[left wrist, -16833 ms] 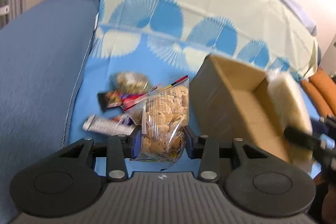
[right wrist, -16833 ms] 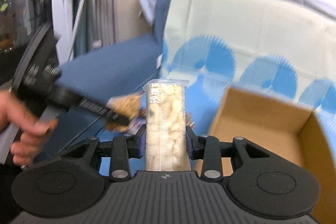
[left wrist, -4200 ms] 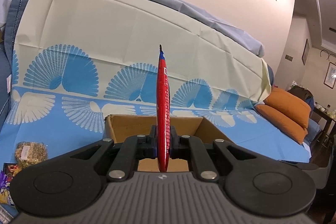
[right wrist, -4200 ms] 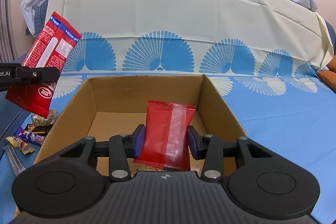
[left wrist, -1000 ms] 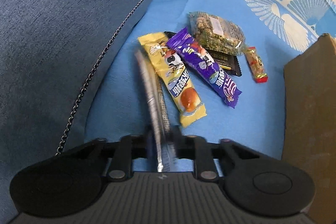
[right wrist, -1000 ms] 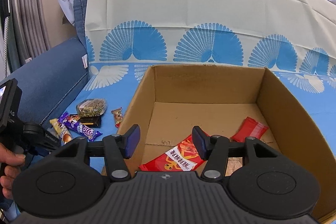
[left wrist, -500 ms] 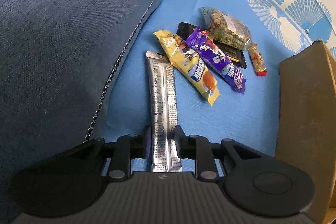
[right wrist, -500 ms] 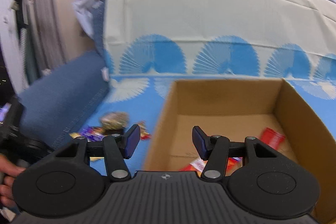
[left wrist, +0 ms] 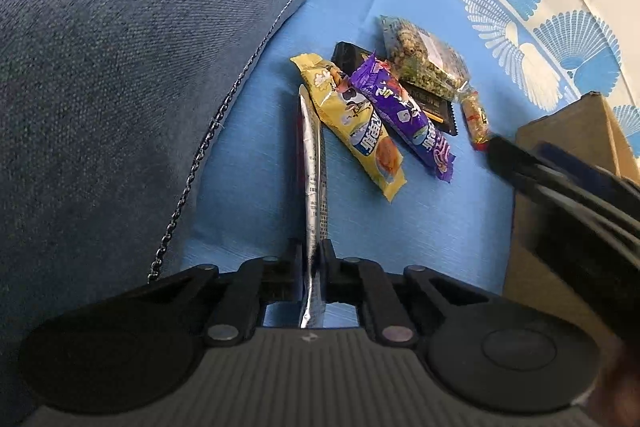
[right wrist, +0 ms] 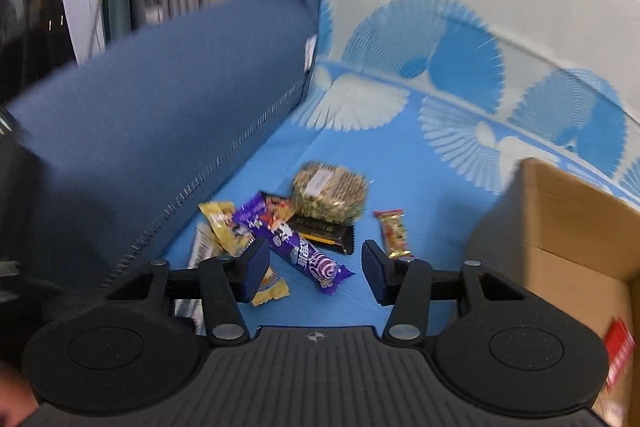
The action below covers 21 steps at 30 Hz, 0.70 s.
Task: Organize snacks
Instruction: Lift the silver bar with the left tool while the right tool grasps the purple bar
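Left wrist view first: I'm watching the left gripper point(left wrist: 312, 259) closing its jaws, and now they're clamping the near end of the silver stick packet point(left wrist: 312, 163). Half a second back that packet was lying flat between wider jaws; now it's standing on edge, pinched thin. That means the pick is made and the packet is ready to travel to the cardboard box point(left wrist: 576, 131), which is sitting at the right side of the blue sofa cover point(left wrist: 420, 227). Beside the packet, the yellow snack bar point(left wrist: 352, 123) and the purple snack bar point(left wrist: 404, 115) are lying slantwise, overlapping a black wrapper point(left wrist: 432, 107); the nut bag point(left wrist: 424, 59) is resting beyond them, and a small red candy point(left wrist: 476, 119) is lying nearest the box. The right gripper point(left wrist: 560, 179) is sweeping in, blurred, from the right edge, where no gripper was showing a moment ago.

Right wrist view now: a second ago I was looking straight into the box; now I'm swinging over the pile by the sofa's arm. The right gripper point(right wrist: 312, 271) is holding nothing, its fingers point(right wrist: 254, 269) apart and narrowing slightly, with the purple snack bar point(right wrist: 304, 251) lying beyond the gap. The box point(right wrist: 568, 227) is sliding off to the right, a red packet point(right wrist: 620, 351) blurring inside it. My guess: purple bar next.
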{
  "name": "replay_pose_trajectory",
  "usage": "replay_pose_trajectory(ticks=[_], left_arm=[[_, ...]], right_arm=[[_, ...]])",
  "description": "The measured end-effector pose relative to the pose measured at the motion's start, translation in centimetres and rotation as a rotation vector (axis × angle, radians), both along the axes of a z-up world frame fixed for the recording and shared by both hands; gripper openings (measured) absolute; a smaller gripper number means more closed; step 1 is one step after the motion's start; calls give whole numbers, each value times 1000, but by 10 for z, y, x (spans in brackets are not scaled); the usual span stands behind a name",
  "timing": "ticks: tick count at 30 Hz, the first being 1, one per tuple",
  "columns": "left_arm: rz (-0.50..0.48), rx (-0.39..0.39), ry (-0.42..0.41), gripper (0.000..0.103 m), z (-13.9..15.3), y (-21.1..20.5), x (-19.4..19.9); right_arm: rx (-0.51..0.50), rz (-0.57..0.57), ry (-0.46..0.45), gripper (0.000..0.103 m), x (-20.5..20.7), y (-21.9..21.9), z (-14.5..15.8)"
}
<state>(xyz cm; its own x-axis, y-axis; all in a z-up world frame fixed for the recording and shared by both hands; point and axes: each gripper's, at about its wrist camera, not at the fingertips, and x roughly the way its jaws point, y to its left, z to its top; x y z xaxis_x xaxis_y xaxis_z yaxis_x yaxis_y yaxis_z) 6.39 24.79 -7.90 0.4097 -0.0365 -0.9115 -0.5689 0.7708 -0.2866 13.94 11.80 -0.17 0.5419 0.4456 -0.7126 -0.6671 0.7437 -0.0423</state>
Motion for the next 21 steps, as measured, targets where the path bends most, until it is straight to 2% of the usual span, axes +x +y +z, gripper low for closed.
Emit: replay_pose_trajectory(ticks=[5,12,13,15,17,21], left_arm=[[10,-49,-8,8,-1,4,0],[3,-76,-12,8,-2,6,0],[4,-78,-11,8,-2,6,0],[5,-83,-13,8,-2,7,0],[7,-85,-14,8,-2,8,-1],[9,-90,-17,8,-1,8,-1]], right_arm=[[-86,1,54,52,29,36,-42],[-164,53,75,51,40,57,-73],[-177,61,66,49,39,59,-75],[-192,68,46,32,36,59,-78],[-192,67,37,25,33,57,-76],[-177,71,40,24,23,47,-68]])
